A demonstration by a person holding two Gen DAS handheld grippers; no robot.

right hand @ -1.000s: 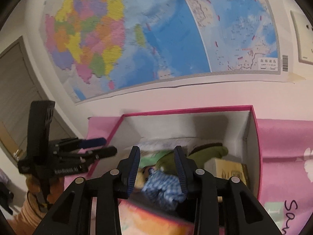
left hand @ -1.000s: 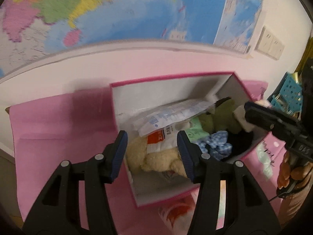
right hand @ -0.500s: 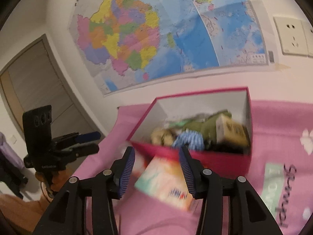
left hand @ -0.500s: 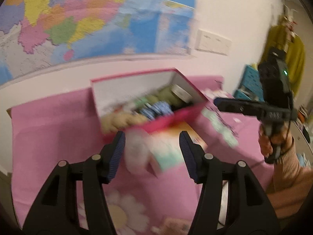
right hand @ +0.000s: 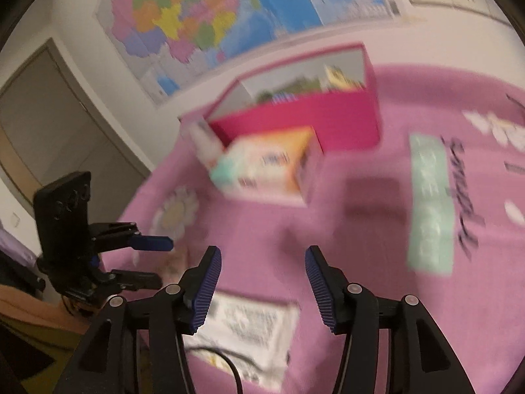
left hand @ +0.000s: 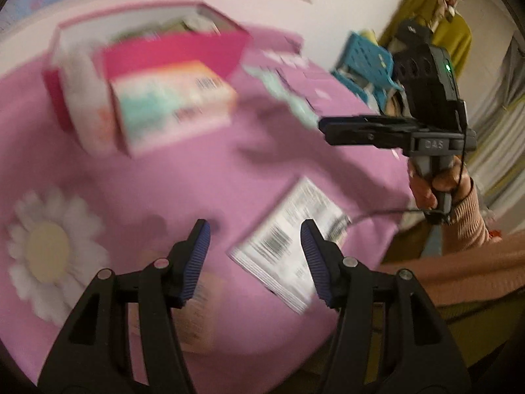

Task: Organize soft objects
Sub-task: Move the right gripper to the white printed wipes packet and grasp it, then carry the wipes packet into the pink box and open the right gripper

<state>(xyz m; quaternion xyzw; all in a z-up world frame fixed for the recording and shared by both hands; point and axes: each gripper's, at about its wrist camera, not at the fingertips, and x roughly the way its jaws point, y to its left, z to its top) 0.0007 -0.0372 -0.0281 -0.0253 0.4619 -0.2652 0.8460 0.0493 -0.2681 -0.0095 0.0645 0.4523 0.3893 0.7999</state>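
Observation:
An open pink box (left hand: 170, 49) holding soft items stands at the far side of the pink cloth, also in the right wrist view (right hand: 295, 121). A colourful tissue pack (left hand: 170, 105) (right hand: 265, 167) lies just in front of it. A white printed packet (left hand: 288, 249) (right hand: 249, 331) lies on the near cloth. My left gripper (left hand: 254, 233) (right hand: 154, 259) hangs open and empty over the cloth, the packet by its right finger. My right gripper (right hand: 262, 256) (left hand: 328, 128) hovers above the cloth past the packet, its jaws opening with nothing between them. Both views are blurred.
A beige soft thing (left hand: 197, 312) lies under the left finger, too blurred to name. A blue basket (left hand: 367, 62) stands past the table's right end. A map (right hand: 197, 16) covers the wall and a door (right hand: 49, 131) is at left. A hand (left hand: 433, 184) holds the right gripper.
Both grippers have pulled back from the box and tipped down toward the near cloth. The right jaws, earlier around a blue checked item in the box, are now wider and empty.

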